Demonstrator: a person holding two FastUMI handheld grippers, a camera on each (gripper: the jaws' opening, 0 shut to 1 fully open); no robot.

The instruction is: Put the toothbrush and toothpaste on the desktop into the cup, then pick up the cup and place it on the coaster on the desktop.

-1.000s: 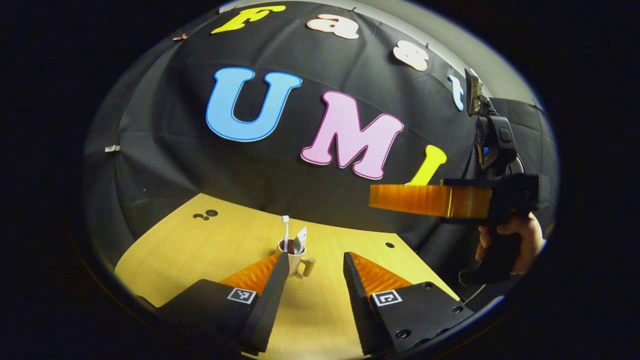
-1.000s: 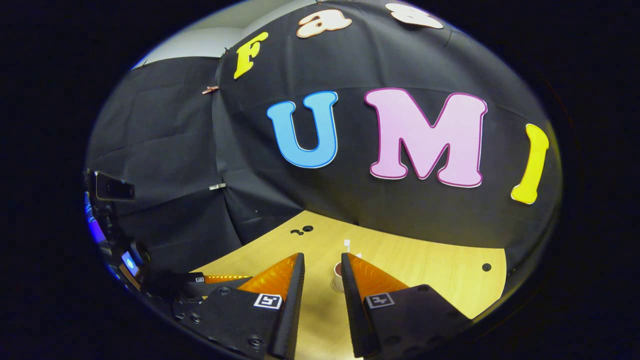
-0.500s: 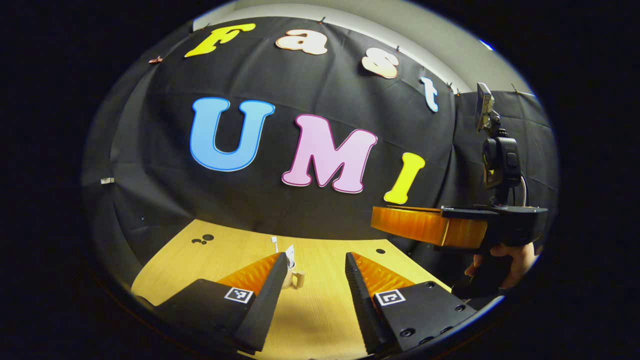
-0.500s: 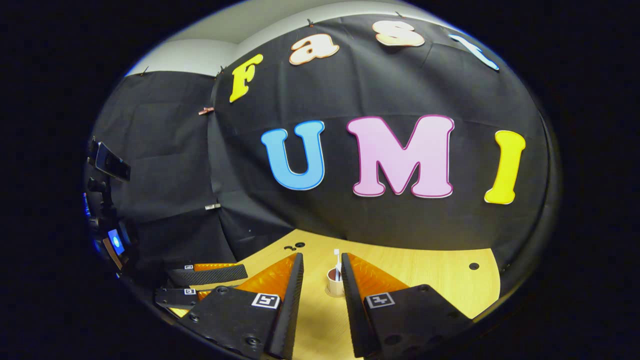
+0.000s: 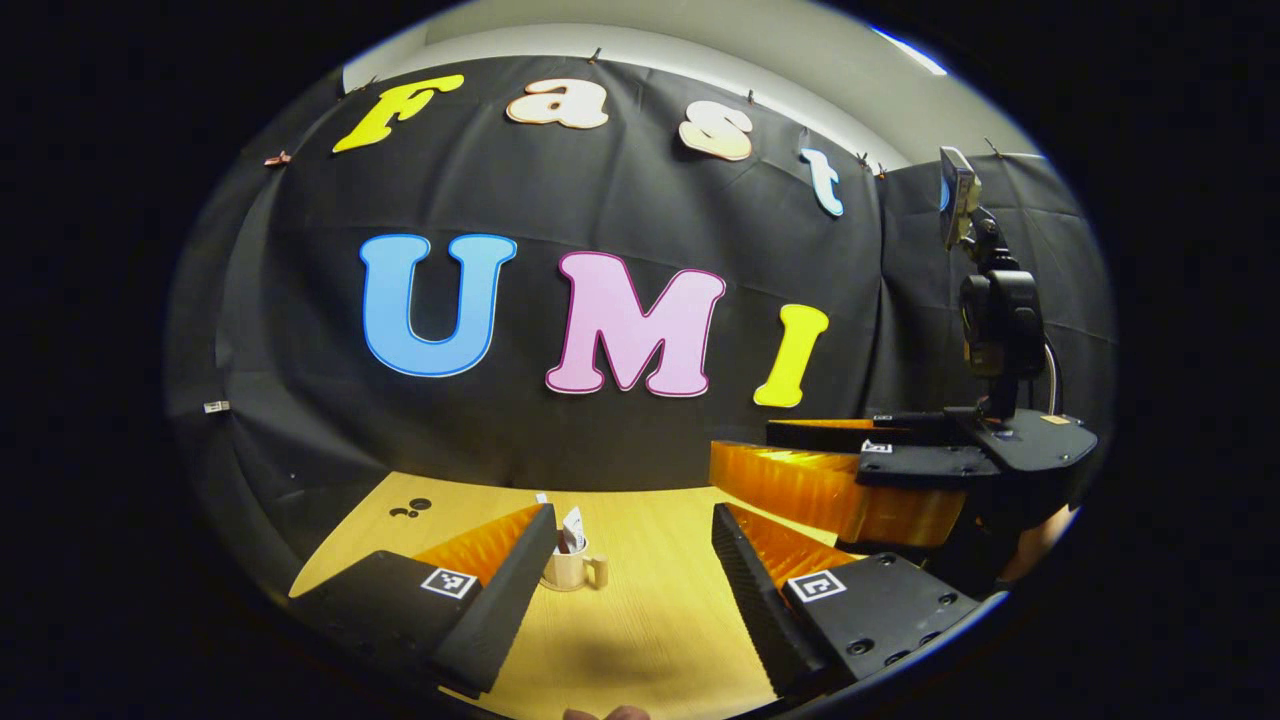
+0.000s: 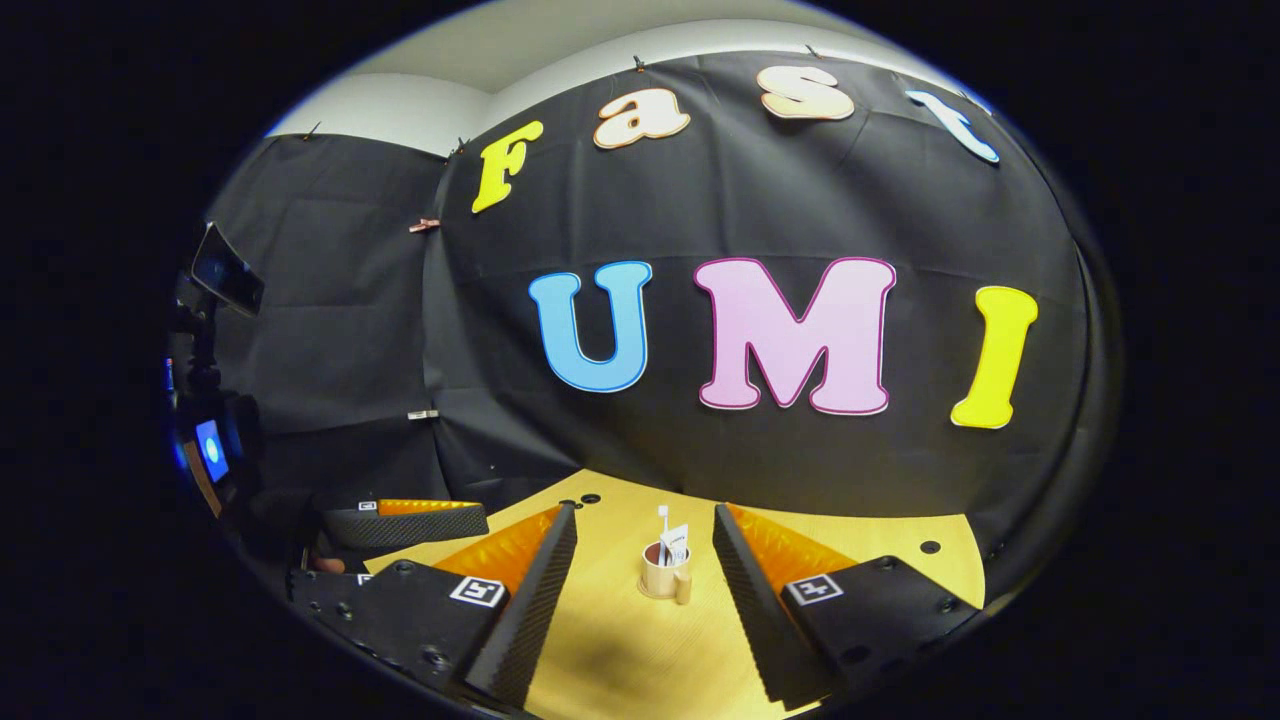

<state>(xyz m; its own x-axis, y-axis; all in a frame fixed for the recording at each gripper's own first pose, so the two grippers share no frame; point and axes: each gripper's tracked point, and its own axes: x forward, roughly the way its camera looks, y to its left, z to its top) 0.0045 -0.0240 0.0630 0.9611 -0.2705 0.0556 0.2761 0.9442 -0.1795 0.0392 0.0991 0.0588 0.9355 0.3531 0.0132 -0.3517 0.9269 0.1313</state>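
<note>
The cup (image 6: pixel 660 576) stands upright on the wooden desktop (image 6: pixel 850 545), its handle turned toward about five o'clock in the right gripper view and toward three o'clock in the left gripper view; the toothbrush (image 6: pixel 662 532) stands in it with its long axis near vertical, head up at twelve o'clock, and the toothpaste (image 6: pixel 676 544) leans beside it in the same cup, its flat end up and tilted slightly toward one o'clock; in the left gripper view the cup (image 5: pixel 566 572) sits just beside the tip of that gripper's left-hand finger, which covers the toothbrush's (image 5: pixel 542 497) shaft so that its head alone peeks above, while the toothpaste (image 5: pixel 573 529) shows above the rim; the left gripper (image 5: pixel 632 520) is held level above the desktop with its jaws spread wide and nothing between them; the right gripper (image 6: pixel 645 522) likewise has its jaws wide apart, framing the cup farther off without touching it; in the left gripper view the right gripper appears at three o'clock, pointing toward nine o'clock, and a hand (image 5: pixel 1032 545) under it is mostly hidden; whether a coaster lies under the cup is too small to make out; two dark holes (image 6: pixel 585 499) mark the desktop's far edge.
</note>
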